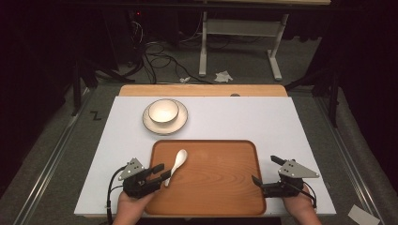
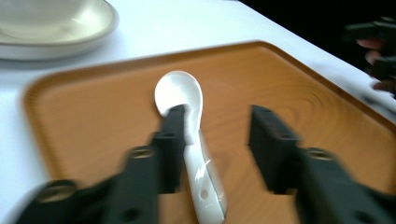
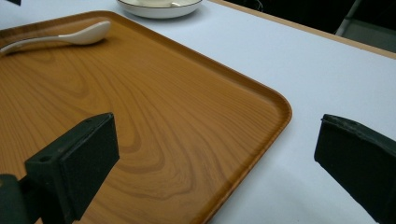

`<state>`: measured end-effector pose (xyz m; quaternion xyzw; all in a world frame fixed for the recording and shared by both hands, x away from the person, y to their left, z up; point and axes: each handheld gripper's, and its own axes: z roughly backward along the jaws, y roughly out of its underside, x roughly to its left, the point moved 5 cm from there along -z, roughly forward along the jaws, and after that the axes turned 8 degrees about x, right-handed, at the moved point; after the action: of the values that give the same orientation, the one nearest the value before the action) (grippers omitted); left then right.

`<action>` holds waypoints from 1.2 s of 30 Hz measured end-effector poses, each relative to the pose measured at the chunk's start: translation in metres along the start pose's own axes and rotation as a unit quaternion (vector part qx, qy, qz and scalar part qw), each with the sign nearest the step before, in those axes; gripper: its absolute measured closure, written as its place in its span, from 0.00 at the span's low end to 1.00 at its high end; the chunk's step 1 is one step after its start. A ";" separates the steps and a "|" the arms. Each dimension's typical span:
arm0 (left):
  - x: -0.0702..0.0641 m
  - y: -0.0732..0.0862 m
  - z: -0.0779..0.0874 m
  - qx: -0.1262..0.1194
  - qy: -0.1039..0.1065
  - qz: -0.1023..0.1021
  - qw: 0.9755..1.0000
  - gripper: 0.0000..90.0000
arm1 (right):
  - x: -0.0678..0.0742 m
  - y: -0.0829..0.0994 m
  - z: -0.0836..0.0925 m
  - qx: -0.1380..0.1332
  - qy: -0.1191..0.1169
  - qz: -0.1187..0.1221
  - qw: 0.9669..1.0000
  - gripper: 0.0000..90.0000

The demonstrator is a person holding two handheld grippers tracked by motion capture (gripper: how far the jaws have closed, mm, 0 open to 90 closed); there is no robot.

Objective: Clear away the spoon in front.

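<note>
A white ceramic spoon (image 1: 177,163) lies on the left part of a wooden tray (image 1: 206,142), bowl end pointing away. My left gripper (image 1: 163,171) is open at the spoon's handle. In the left gripper view the spoon (image 2: 187,107) lies between the jaws, close against the left one, over the tray (image 2: 93,121). My right gripper (image 1: 265,169) is open at the tray's right edge. In the right gripper view it (image 3: 217,140) straddles the tray's rim (image 3: 275,105), one jaw over the wood and one over the mat, with the spoon (image 3: 70,36) far off.
A white bowl (image 1: 164,111) sits on a saucer (image 1: 182,123) behind the tray on the white mat (image 1: 263,117). The saucer (image 2: 93,28) is also at the top left of the left gripper view. Cables and table legs lie on the floor beyond.
</note>
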<state>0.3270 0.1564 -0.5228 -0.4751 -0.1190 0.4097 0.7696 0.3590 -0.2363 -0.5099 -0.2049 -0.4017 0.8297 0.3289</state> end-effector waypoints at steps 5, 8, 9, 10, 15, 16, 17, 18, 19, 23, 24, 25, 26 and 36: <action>0.001 0.001 0.000 0.001 0.011 0.012 1.000 0.53 | -0.001 0.000 0.000 -0.003 0.002 0.005 1.000 0.01; 0.001 0.001 0.000 0.002 0.011 0.015 1.000 0.60 | 0.000 0.000 0.001 -0.002 0.002 0.002 1.000 0.01; 0.002 0.002 0.000 0.004 0.015 0.016 1.000 0.65 | 0.000 0.000 0.001 -0.002 0.002 0.001 1.000 0.01; 0.002 0.002 0.000 0.006 0.024 0.019 1.000 0.75 | 0.000 -0.001 0.001 -0.003 0.002 0.002 1.000 0.01; 0.009 -0.002 0.007 -0.013 0.004 0.043 0.999 1.00 | -0.001 -0.001 0.002 -0.006 0.002 0.003 1.000 0.01; 0.010 -0.002 0.009 -0.015 0.000 0.044 0.999 1.00 | -0.001 -0.001 0.002 -0.006 0.001 0.003 1.000 0.01; 0.013 -0.002 0.010 -0.016 -0.008 0.046 0.999 1.00 | -0.001 -0.001 0.002 -0.005 0.001 0.001 1.000 0.01; 0.014 -0.002 0.012 -0.015 -0.011 0.047 0.999 1.00 | -0.001 -0.001 0.002 -0.005 0.002 0.002 1.000 0.01; 0.015 -0.001 0.012 -0.012 -0.014 0.047 0.999 1.00 | -0.001 -0.001 0.002 -0.006 0.001 0.001 1.000 0.01; 0.017 0.004 0.011 0.019 -0.028 0.042 0.999 1.00 | -0.001 -0.001 0.002 -0.008 0.002 0.003 1.000 0.01; 0.017 0.006 0.009 0.033 -0.028 0.043 0.998 1.00 | -0.001 -0.001 0.002 -0.007 0.003 0.001 1.000 0.01; 0.017 0.009 0.008 0.051 -0.030 0.045 0.997 1.00 | -0.001 -0.001 0.002 -0.008 0.002 0.001 1.000 0.01; 0.017 0.012 0.006 0.075 -0.043 0.046 0.995 1.00 | -0.001 -0.001 0.003 -0.008 0.003 0.000 1.000 0.01; 0.007 0.024 -0.008 0.170 -0.076 0.001 0.983 1.00 | 0.000 -0.002 0.003 -0.008 0.001 0.002 1.000 0.01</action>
<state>0.3240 0.1614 -0.5482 -0.3050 -0.1055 0.4597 0.8273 0.3578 -0.2373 -0.5069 -0.2095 -0.4079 0.8266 0.3263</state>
